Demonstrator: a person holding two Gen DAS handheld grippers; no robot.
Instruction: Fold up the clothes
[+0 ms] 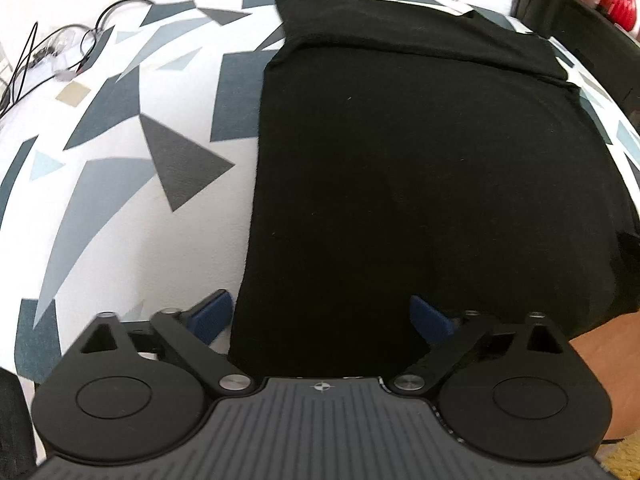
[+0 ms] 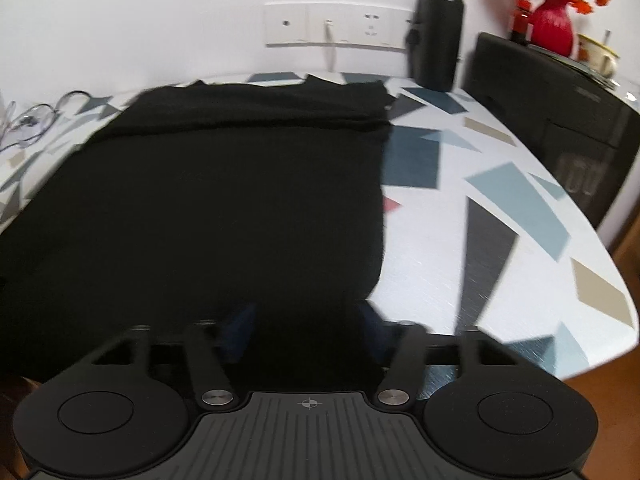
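Observation:
A black garment (image 1: 400,168) lies flat on a table with a white, grey and blue geometric cover (image 1: 120,184). Its far end is folded over into a band. My left gripper (image 1: 322,316) is open at the garment's near left corner, its blue pads (image 1: 212,316) straddling the near edge. My right gripper (image 2: 306,328) is open at the near right corner of the same garment (image 2: 208,200), with cloth between its spread fingers. Nothing is gripped.
Black and clear cables (image 1: 60,52) lie at the table's far left. A black bottle (image 2: 438,32) stands at the far edge by a wall socket panel (image 2: 336,26). A black appliance (image 2: 560,112) and a red vase (image 2: 554,24) are at right. The table's right edge (image 2: 600,248) drops off.

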